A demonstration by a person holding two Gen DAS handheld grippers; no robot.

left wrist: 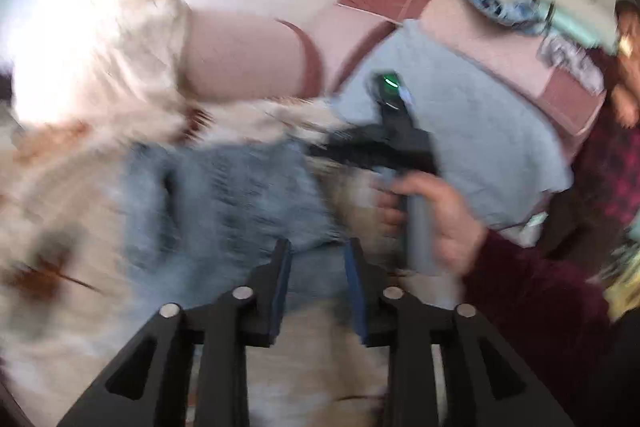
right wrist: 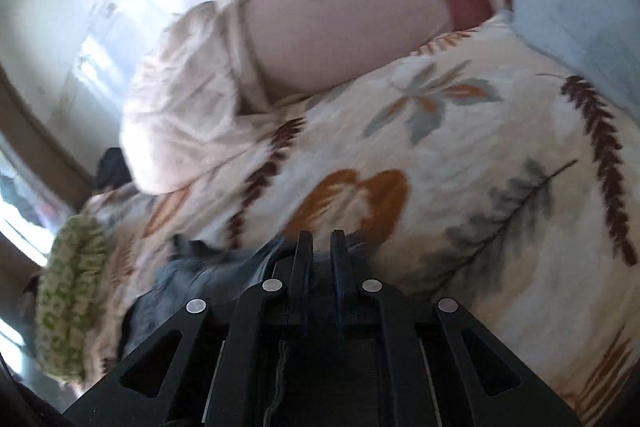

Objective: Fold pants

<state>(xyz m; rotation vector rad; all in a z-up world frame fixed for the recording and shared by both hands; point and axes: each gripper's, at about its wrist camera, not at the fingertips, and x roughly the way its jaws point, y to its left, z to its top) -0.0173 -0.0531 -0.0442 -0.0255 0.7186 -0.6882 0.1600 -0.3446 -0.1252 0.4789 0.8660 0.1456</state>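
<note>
left tool (left wrist: 318, 259): jaws apart, empty, above faded blue denim pants (left wrist: 224, 195) | right tool (right wrist: 320, 247): clamped on pants' edge

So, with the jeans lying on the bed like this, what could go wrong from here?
1. The right gripper is shut on the jeans near their edge only; a pull may slip the denim out.
2. The left gripper stands open over the jeans with nothing visibly pinched, so the fold may sag on that side.
3. The leaf-print bedcover is soft and wrinkled; a jaw could catch it too.
</note>
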